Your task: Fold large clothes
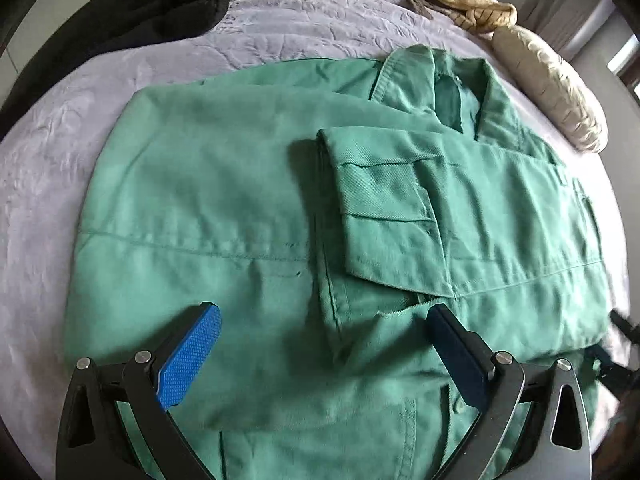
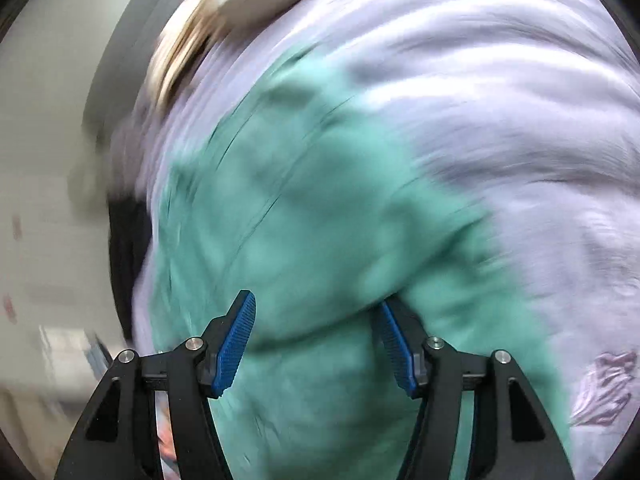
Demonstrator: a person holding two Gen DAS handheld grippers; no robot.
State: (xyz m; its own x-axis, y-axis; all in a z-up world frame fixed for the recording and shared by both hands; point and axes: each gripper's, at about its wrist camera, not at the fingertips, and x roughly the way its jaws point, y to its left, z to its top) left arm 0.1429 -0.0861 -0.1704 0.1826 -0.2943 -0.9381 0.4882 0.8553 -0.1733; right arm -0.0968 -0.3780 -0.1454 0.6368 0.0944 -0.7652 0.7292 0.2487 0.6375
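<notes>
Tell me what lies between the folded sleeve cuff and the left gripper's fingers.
Only the green jacket's own fabric: in the left wrist view, nothing else lies between the cuff and the open left gripper.

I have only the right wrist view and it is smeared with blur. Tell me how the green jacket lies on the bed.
Observer: The green jacket lies spread flat on the lilac bedspread, collar at the far end.
Operator: Report the sleeve.
Observer: One sleeve is folded across the jacket's front, cuff toward the middle.
Operator: State what the left gripper is doing.
Observer: The left gripper hangs open over the near part of the jacket, nothing between its pads.
Operator: Name anything else on the bed.
Observer: A cream bundle of fabric lies beyond the collar.
</notes>
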